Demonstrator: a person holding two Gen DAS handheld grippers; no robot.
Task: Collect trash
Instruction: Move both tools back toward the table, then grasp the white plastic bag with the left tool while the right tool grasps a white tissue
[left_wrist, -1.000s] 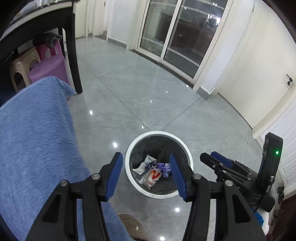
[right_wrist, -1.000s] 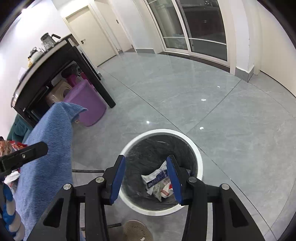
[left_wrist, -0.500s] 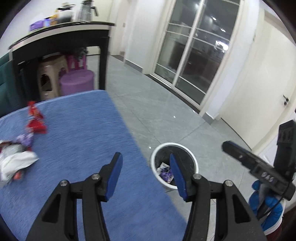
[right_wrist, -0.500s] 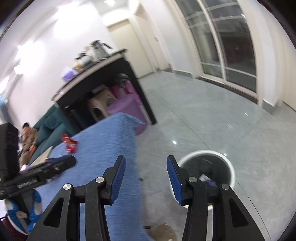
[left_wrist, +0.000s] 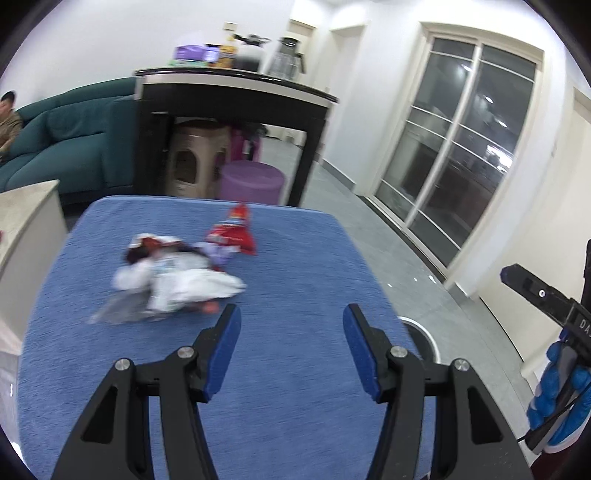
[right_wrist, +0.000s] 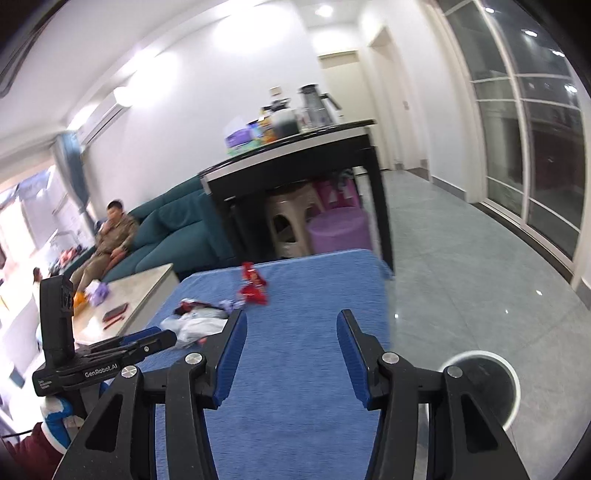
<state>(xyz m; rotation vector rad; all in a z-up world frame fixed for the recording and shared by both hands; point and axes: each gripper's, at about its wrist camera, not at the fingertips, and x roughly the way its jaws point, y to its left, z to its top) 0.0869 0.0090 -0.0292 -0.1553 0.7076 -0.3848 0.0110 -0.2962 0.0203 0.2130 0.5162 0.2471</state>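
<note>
Blue cloth (left_wrist: 303, 369) covers the table that fills the lower middle of both wrist views, with grey tiled floor (right_wrist: 461, 266) to its right. Behind it, at upper centre, stands a black console (left_wrist: 236, 96) with a beige stool (left_wrist: 195, 162) and a purple tub (left_wrist: 251, 181) beneath; a green sofa (left_wrist: 70, 136) lies at upper left, and a glass door (left_wrist: 461, 155) at right.

Your left gripper (left_wrist: 291, 350) hangs over the near part of the cloth. Its jaws have just been opening and stand moderately apart, with nothing between the blue pads (left_wrist: 225, 347). Your right gripper (right_wrist: 290, 352) is likewise over the cloth, jaws just opened further, moderately apart and empty. In the left view it enters at the right edge, held by your blue-gloved hand (left_wrist: 561, 387); in the right view the left one enters at lower left.

Trash lies on the cloth, left of centre in the left view and blurred: a heap of white wrappers (left_wrist: 184, 280) with a red packet (left_wrist: 234, 236) just beyond it, at the far side. Both are ahead of the left pads and not touched. In the right view the white heap (right_wrist: 199, 325) sits just left of the left pad, the red packet (right_wrist: 253, 286) farther up.

A white-rimmed bin (right_wrist: 480, 387) stands on the floor at lower right of the right view, beside the table; only an arc of its rim (left_wrist: 424, 332) shows in the left view.
</note>
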